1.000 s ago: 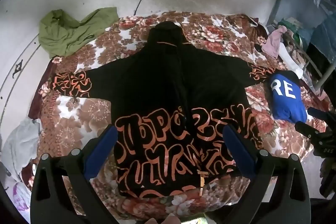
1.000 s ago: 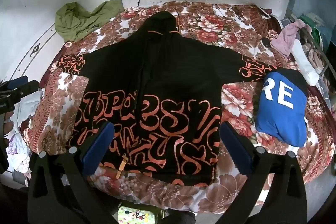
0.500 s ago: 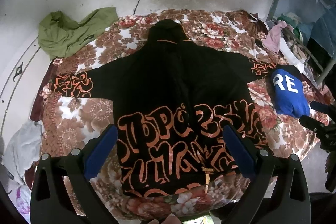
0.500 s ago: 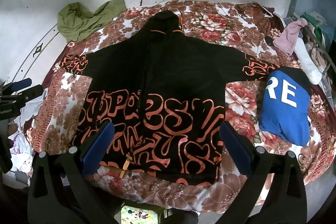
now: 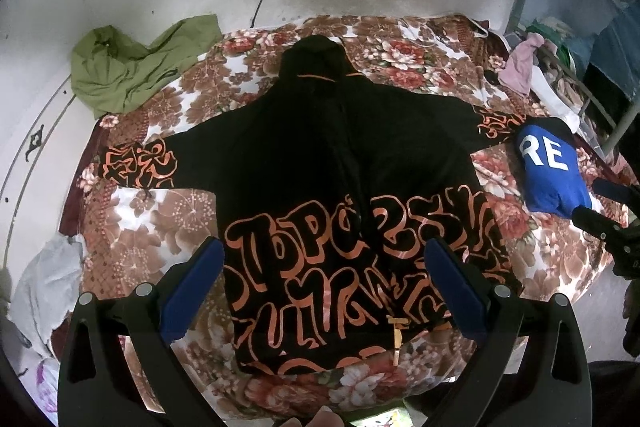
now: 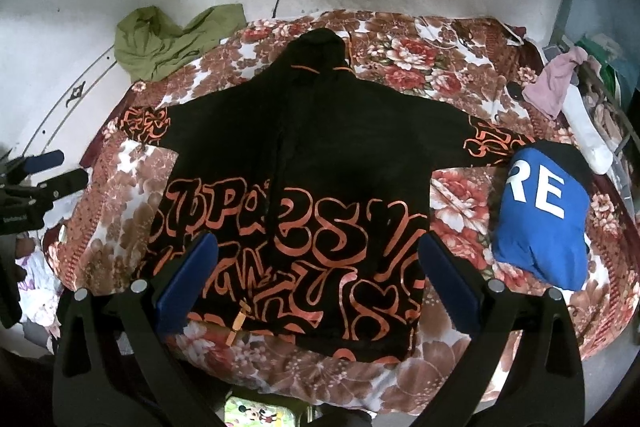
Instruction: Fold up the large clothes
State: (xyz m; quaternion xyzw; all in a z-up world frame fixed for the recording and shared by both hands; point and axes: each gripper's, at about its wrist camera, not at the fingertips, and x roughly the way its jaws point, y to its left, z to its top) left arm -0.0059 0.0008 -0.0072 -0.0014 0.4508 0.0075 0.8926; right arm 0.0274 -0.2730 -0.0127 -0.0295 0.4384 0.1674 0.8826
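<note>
A black hoodie (image 5: 344, 187) lies spread flat at frame centre on a floral bed (image 5: 168, 227), both grippers (image 5: 324, 283) (image 6: 318, 279) hovering wide and empty; soft and floppy, it looks best pinched at a sleeve cuff (image 5: 140, 165)

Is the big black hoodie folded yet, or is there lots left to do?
Not folded yet. The hoodie is laid flat on the bed with both sleeves out, so spreading looks done. A blue garment beside it already looks folded. Both grippers, left and right, hover open, holding nothing. Every fold is left.
</note>
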